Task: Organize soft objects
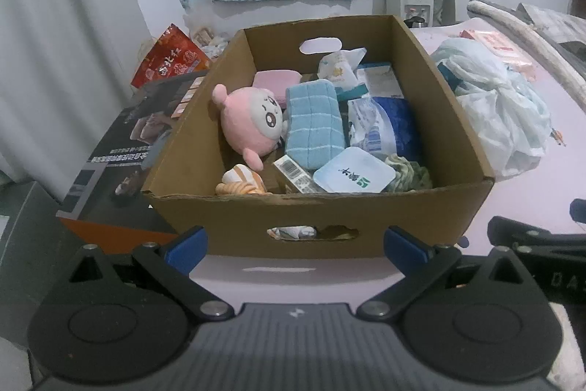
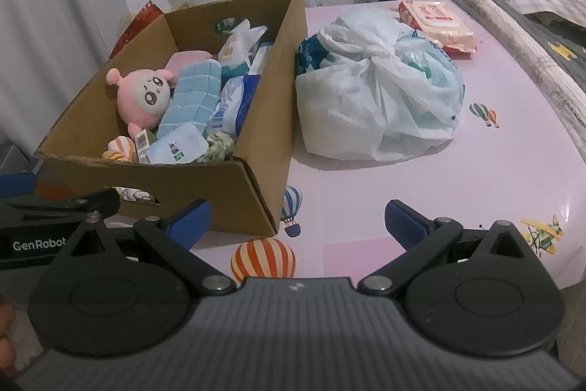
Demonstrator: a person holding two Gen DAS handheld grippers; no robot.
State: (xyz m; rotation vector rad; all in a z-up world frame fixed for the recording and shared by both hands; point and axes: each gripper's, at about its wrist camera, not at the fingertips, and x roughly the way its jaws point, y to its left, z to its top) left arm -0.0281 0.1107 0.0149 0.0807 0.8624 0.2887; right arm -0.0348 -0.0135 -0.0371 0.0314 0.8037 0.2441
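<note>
Both claws hang spread wide with nothing between their blue pads. Straight ahead of the left claw (image 1: 296, 244) sits the brown cardboard box (image 1: 315, 215), and inside it the round pink plush toy (image 1: 252, 120) leans against the left wall, touching a folded light-blue towel (image 1: 313, 125). The right claw (image 2: 297, 222) hovers over the pink printed sheet (image 2: 476, 178); the box lies ahead to its left, a knotted white plastic bag (image 2: 377, 98) ahead and slightly right.

Orange striped toy (image 1: 241, 180) half behind cardboard box (image 1: 315, 211) front wall; white bag (image 2: 377, 98) contents unclear
</note>
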